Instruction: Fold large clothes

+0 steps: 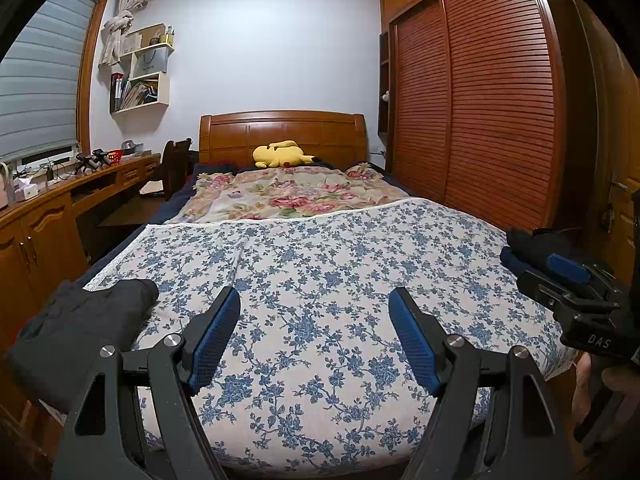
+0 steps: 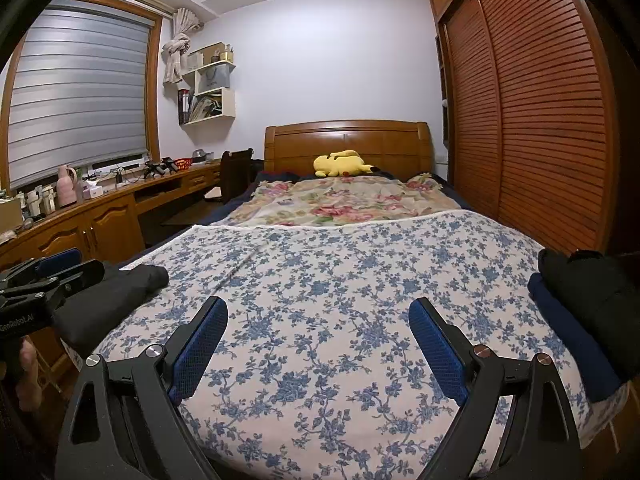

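Clothes lie in 2 places on the bed [image 1: 320, 264], both partly cut off. A black garment [image 1: 80, 328] sits bundled at the left edge of the blue-flowered sheet [image 2: 320, 300]; its lower part runs behind the left gripper's frame, so its full shape is hard to make out. At the right edge, a dark pile [image 2: 588, 300] of black cloth over navy cloth runs out of the right wrist view, and in the left wrist view the right gripper hides most of it.

The left gripper [image 1: 314, 336] is spread wide, its blue pads apart, holding nothing and hovering over bare sheet just right of the black garment. The right gripper [image 2: 318, 344] is likewise spread wide and empty above the sheet, with the dark pile to its right.

Both grippers point toward the headboard [image 2: 348, 140], side by side and level. Fingers of the person's hands show only at the frame edges, wrapped around the handles. A yellow plush toy [image 1: 282, 154] lies on the floral quilt [image 1: 288, 196] near the headboard.
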A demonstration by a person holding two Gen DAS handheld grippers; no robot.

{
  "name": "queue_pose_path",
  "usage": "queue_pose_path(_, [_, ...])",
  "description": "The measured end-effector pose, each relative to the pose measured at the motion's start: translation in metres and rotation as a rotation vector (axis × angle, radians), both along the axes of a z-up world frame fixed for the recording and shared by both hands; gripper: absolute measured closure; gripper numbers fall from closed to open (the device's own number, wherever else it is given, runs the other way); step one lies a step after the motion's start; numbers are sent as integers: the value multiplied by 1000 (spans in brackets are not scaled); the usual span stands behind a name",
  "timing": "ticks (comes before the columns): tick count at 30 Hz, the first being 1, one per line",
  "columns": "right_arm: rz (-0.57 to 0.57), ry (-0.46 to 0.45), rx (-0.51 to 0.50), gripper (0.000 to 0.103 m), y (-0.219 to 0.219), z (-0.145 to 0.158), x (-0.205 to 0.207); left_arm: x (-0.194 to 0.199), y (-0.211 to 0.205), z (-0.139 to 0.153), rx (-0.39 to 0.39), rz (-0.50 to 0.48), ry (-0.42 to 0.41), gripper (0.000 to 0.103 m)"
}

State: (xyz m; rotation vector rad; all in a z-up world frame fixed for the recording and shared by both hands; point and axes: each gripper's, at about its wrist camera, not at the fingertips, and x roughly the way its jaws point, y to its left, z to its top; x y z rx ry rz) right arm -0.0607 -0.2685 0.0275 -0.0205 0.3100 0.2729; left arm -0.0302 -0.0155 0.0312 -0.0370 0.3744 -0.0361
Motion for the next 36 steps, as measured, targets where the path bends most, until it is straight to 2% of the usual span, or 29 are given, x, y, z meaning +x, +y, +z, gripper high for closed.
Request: queue_pose_path(36, [1,6,11,10,-10,0,2,-1,-1,-2,-2,3,5,26])
